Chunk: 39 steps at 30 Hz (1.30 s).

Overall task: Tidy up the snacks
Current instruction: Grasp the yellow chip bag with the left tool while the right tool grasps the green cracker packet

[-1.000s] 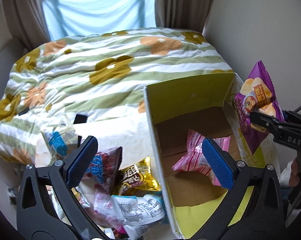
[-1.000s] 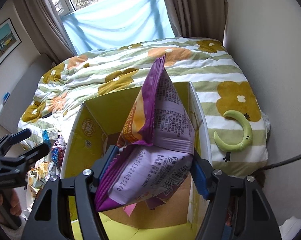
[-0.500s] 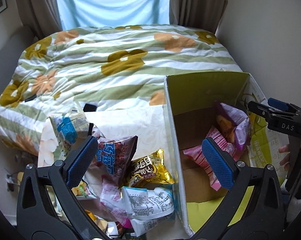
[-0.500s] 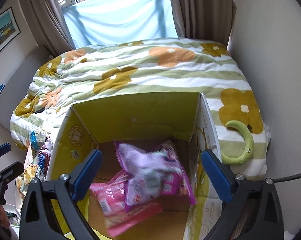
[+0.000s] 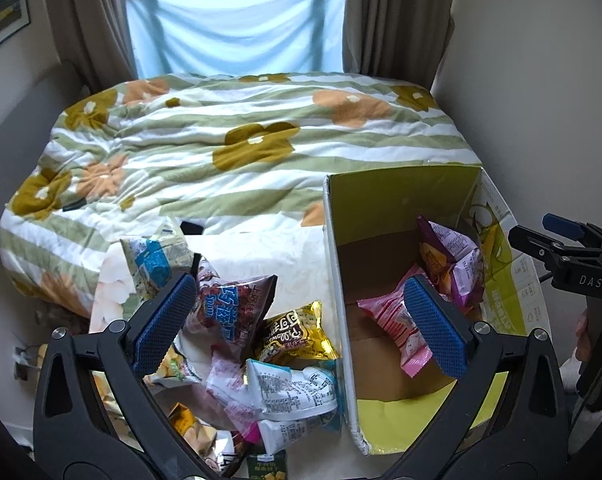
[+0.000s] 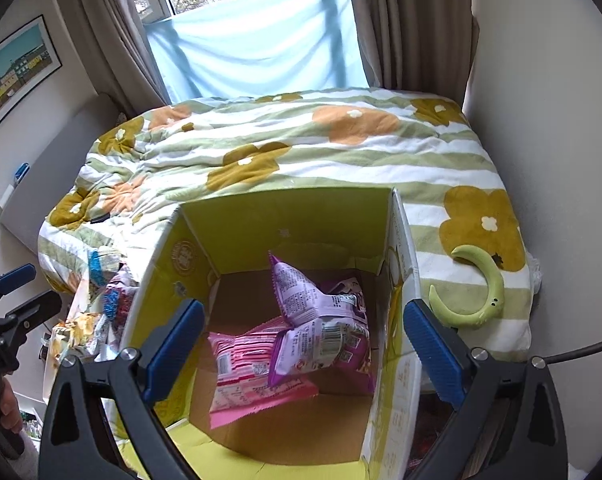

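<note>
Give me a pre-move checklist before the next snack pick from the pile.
1. Right tool empty and open: ok, nothing between its pads.
2. Purple snack bag inside the cardboard box: ok, lying partly on the pink snack bag.
3. Left tool open and empty: ok, pads wide apart above the pile.
4. Snacks left to sort: ok, the gold packet and the dark red bag lie beside the box with others.
5. Box upright with room: ok, bare floor shows near its front.
6. Clean grasp on one packet: cannot tell, the packets overlap.
</note>
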### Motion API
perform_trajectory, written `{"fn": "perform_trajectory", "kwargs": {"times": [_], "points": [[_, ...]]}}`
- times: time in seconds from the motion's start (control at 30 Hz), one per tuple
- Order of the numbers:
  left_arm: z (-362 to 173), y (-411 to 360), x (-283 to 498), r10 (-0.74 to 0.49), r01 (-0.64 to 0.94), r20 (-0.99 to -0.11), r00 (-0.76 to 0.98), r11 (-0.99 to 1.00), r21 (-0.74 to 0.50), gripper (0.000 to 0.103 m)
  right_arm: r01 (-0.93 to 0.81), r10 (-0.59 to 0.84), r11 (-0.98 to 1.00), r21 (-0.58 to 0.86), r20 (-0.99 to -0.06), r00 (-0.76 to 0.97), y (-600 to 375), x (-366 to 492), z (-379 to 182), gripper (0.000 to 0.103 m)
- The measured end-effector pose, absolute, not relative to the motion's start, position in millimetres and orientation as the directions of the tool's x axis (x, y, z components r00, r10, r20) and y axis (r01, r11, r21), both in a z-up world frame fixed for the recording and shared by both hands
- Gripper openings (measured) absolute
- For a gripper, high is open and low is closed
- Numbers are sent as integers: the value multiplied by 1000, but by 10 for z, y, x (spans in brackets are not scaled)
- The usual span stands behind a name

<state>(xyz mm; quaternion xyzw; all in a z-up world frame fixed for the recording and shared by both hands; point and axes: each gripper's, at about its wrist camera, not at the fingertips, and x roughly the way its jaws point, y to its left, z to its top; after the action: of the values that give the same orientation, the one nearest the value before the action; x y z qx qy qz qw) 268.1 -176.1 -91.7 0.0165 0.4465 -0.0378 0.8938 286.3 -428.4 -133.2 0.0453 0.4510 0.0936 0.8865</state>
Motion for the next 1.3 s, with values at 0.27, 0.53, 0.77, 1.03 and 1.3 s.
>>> {"fn": "perform_trajectory", "kwargs": {"times": [0.27,0.53,0.77,1.03,1.3], "points": [[-650,-1424,2251,29,-1,-777,628,999,37,103,-201,262,964,173,-747,611,-4137,2572,-1059,99],[-582,-853,1787,43,-46,-767,640,999,17,103,-243,288,956,168,-704,649,-3744,2077,-865,99],[-732,-351,1443,-20,7,-782,623,1000,-20,103,-212,280,960,184,-679,679,-3318,1614,-858,99],[-1030,141,1227,-151,112,-818,555,988,-106,103,-126,223,974,190,-688,690,-2743,1118,-944,99],[-1450,422,1199,-269,201,-848,457,960,-196,103,-12,147,983,185,-738,659,-2297,755,-1265,99]]}}
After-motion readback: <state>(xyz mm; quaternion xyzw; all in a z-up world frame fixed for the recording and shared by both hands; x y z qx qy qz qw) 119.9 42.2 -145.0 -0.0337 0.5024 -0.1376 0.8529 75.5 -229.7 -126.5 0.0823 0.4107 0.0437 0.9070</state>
